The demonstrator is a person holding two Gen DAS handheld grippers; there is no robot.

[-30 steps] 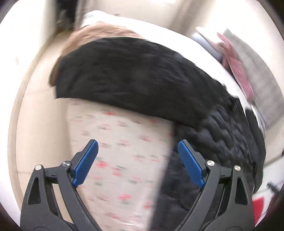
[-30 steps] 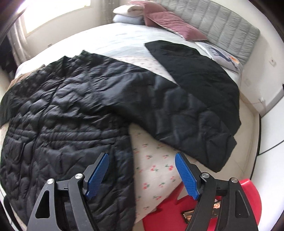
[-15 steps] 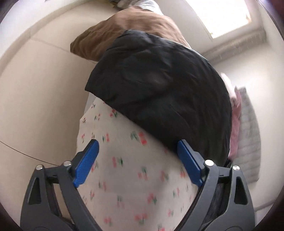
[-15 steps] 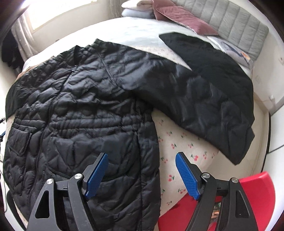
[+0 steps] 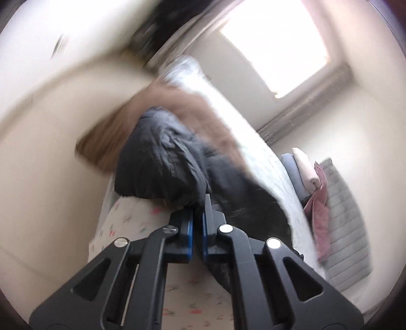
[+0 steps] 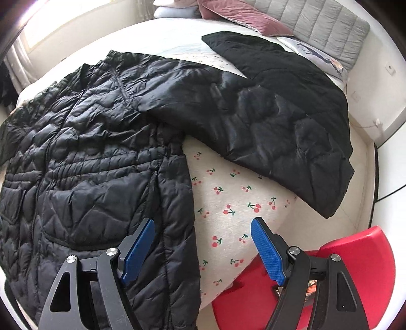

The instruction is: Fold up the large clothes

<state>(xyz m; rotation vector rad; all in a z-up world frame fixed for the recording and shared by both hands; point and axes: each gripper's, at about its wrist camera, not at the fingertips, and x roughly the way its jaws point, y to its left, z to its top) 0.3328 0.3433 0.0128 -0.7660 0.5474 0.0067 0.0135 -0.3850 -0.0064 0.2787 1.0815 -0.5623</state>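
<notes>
My left claw (image 5: 198, 215) is clenched on a fold of the black quilted puffer jacket (image 6: 101, 157), pinching its sleeve edge just ahead of the tips, presumably to fold it inward. My right claw (image 6: 203, 243) hovers released, jaws wide, over the jacket's hem and the cherry-print bedsheet (image 6: 228, 203).

There was one black quilted jacket (image 6: 101, 157) on one bed (image 6: 236, 203), one red chair (image 6: 355, 274), one grey headboard (image 6: 317, 22), and two grippers, left (image 5: 198, 218) and right (image 6: 203, 243).
</notes>
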